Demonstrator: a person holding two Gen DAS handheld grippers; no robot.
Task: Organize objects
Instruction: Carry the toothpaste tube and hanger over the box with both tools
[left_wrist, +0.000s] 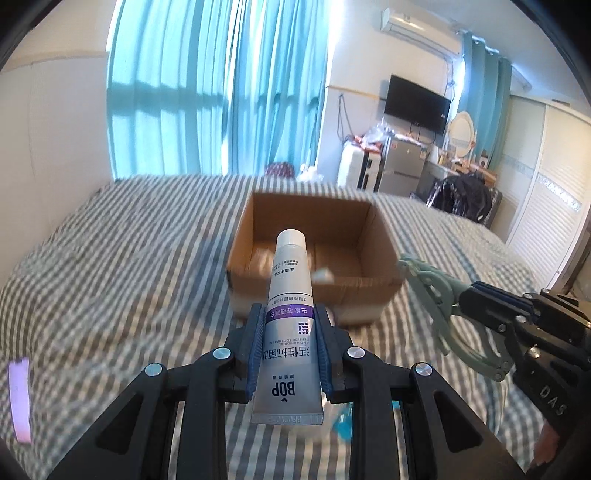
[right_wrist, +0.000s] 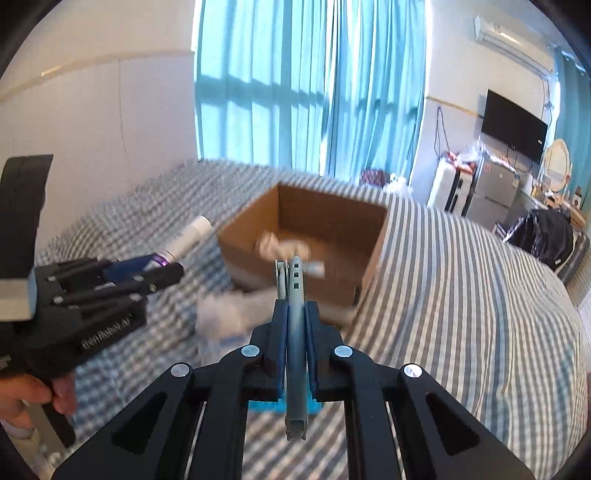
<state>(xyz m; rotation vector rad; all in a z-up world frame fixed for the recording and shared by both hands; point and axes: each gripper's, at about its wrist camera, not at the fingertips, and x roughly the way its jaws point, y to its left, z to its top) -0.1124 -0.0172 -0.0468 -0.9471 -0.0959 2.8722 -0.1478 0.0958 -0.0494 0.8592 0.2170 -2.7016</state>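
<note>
Between the blue pads of the left claw (left_wrist: 289, 332) sits a white toothpaste tube (left_wrist: 290, 314), clamped across its printed middle, cap pointing forward and crimped end toward the camera. The right claw (right_wrist: 295, 332) is closed tight on a pale green plastic clip (right_wrist: 295, 350), gripped edge-on so it looks like a thin grey-green blade in the right wrist view; in the left wrist view the same clip (left_wrist: 439, 306) shows its looped handles and toothed tip sticking out from the right claw's (left_wrist: 465, 299) black fingers. Both claws are held above a bed (left_wrist: 110, 251) covered with a grey-and-white striped sheet. Just ahead of them on the bed stands an open cardboard box (left_wrist: 314, 236), with some blurred white items inside it. A person's hand (right_wrist: 33, 398) grips the left claw's handle at the lower left of the right wrist view. A pink strip (left_wrist: 20, 398) lies on the sheet at the far left. Turquoise curtains (left_wrist: 221, 92) hang behind the bed, and a wall television (left_wrist: 417, 103) is mounted farther right.
</note>
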